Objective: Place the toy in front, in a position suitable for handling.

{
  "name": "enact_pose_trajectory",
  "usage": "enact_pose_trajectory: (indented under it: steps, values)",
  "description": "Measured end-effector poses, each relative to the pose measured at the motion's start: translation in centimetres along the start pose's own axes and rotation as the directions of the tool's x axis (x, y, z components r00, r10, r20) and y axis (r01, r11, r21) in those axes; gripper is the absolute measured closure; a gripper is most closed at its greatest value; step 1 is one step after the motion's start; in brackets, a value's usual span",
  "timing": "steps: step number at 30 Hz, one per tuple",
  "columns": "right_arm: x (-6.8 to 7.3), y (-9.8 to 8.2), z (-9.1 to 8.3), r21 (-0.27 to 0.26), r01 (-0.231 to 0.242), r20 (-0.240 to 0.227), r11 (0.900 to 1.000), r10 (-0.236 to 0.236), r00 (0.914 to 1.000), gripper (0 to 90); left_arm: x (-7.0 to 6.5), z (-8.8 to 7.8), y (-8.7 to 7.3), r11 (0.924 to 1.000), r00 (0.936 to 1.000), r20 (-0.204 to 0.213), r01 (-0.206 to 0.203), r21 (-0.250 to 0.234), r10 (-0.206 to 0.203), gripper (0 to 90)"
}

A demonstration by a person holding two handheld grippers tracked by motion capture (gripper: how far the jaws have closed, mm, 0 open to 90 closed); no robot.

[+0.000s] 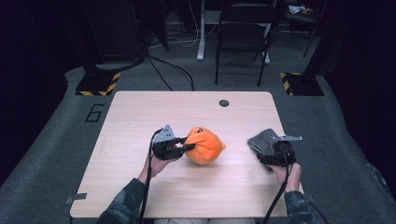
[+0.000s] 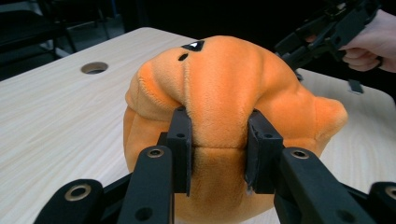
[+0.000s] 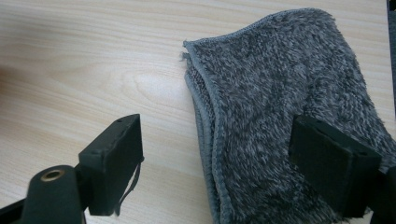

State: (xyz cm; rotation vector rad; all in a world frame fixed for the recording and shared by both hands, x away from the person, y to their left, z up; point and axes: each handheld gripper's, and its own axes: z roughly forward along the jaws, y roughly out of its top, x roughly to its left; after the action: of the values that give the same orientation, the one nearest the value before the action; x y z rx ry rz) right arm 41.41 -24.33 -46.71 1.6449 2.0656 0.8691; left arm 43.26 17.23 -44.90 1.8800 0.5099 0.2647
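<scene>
Now, left hand-held gripper (image 2: pixel 218 140) pinching orange plush toy (image 2: pixel 233 98), right hand-held gripper (image 3: pixel 233 168) wide apart over grey cloth (image 3: pixel 285 107).

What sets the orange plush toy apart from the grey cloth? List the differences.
The orange plush toy is bright orange, rounded and bulging; the grey cloth is mottled grey, flat and folded in layers. The plush toy is pinched by the left tongs, whose pads squeeze a ridge of its fabric; the grey cloth lies on the table beneath the open right tongs, ungripped. Both are soft and fuzzy.
</scene>
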Motion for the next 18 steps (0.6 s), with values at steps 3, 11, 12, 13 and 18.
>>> enact_pose_trajectory:
  steps: [3,11,12,13,18]
  values:
    - [-0.2,-0.2,-0.1,-0.005,0.009,-0.001,1.000,-0.009,1.0000,17.1,0.2,0.7,-0.2,0.9998,0.9985,0.054,-0.011,0.016,0.010,67.2]
    - [-0.3,-0.6,-0.2,0.000,0.019,-0.003,1.000,-0.019,0.9998,17.1,1.8,2.8,-2.6,0.9943,0.9879,0.146,0.040,0.098,-0.054,64.5]
    - [-0.3,-0.6,-0.2,0.003,0.022,-0.005,1.000,-0.022,0.9997,17.1,2.0,2.7,-2.7,0.9943,0.9894,0.134,0.045,0.096,-0.058,63.4]
    - [-0.3,-0.6,-0.1,-0.003,0.027,-0.007,1.000,-0.027,0.9996,17.1,2.0,2.6,-2.7,0.9938,0.9883,0.140,0.046,0.101,-0.060,62.1]
    - [0.1,-0.3,-0.1,-0.010,0.039,-0.027,0.999,-0.040,0.9989,17.1,2.0,2.4,-2.7,0.9925,0.9903,0.121,0.055,0.109,-0.068,45.7]
